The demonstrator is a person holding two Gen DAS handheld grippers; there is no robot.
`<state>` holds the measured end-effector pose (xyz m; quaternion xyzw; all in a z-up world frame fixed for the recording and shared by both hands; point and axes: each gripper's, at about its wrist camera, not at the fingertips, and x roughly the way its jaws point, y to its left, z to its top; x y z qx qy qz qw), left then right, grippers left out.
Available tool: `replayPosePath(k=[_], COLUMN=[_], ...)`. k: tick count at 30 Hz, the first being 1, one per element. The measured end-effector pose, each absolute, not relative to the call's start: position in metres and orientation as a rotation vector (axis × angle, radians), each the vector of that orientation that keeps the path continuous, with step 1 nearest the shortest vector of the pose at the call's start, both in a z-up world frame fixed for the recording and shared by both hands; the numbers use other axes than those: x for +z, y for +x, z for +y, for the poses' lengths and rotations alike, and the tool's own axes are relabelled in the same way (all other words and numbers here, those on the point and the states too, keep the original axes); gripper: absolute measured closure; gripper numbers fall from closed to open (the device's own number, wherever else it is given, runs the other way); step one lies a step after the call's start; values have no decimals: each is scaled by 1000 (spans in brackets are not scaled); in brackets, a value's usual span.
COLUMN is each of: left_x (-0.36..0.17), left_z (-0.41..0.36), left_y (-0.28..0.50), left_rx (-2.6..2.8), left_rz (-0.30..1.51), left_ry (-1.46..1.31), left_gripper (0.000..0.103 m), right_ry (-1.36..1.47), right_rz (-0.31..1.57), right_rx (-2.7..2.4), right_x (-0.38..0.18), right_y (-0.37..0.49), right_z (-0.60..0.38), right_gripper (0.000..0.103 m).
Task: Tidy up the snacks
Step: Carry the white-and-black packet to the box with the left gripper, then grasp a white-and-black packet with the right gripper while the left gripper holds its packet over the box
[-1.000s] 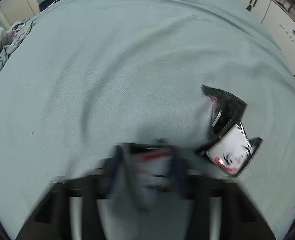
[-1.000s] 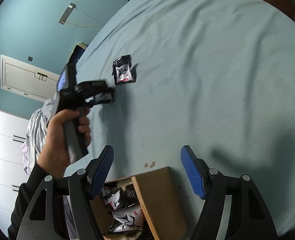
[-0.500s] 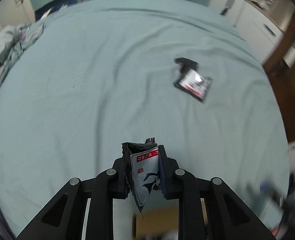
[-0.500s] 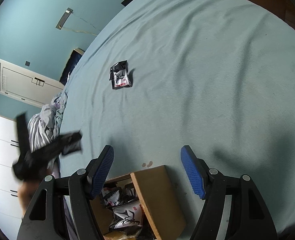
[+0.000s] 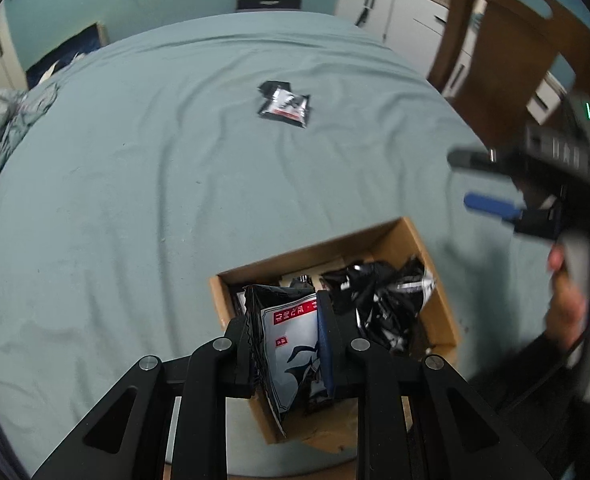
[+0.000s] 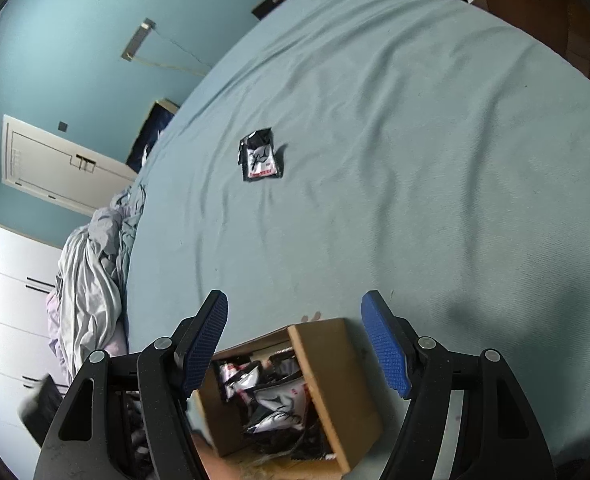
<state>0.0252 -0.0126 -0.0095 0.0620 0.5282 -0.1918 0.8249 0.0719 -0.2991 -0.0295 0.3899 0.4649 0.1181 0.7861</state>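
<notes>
My left gripper (image 5: pixel 285 320) is shut on a black-and-white snack packet (image 5: pixel 291 340) with a red label and holds it over the open cardboard box (image 5: pixel 439 300). The box holds several similar packets (image 5: pixel 383 296). Another packet (image 5: pixel 285 105) lies alone farther out on the blue bedsheet. My right gripper (image 6: pixel 295 320) is open and empty above the near edge of the same box (image 6: pixel 335 364). The lone packet also shows in the right wrist view (image 6: pixel 259 156). The right gripper shows blurred at the right of the left wrist view (image 5: pixel 491 204).
The bed (image 5: pixel 175 160) is covered by a wrinkled blue sheet. A bundle of crumpled bedding (image 6: pixel 91 276) lies at its left edge. A wooden chair (image 5: pixel 515 52) and white cabinets (image 5: pixel 395 4) stand beyond the bed on the right.
My left gripper has carried the packet from the middle of the bed back over the cardboard box. The right gripper has stayed open above the box.
</notes>
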Motion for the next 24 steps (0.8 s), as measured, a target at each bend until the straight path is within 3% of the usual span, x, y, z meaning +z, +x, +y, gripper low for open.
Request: replayPosePath(k=[9, 11, 13, 14, 19, 24], left_x=[-39, -42, -37, -34, -25, -43], left_z=[-25, -29, -25, -22, 12, 33], left_y=[26, 29, 34, 37, 63, 88], left_rx=[-571, -600, -562, -545, -428, -366], left_rz=[1253, 1280, 1247, 1224, 1188, 1277], left_ry=[147, 153, 131, 114, -26, -154], left_gripper=[77, 60, 19, 16, 14, 14], right_ry=[667, 691, 724, 739, 664, 624], right_rz=[1166, 1226, 1260, 1260, 1274, 1298], right_rx=[258, 262, 237, 218, 148, 67], right_x=[1, -10, -22, -28, -55, -80], right_y=[188, 229, 260, 276, 326, 347], right_z=[-265, -251, -241, -236, -200, -176], right_gripper=[24, 24, 24, 24, 24, 24])
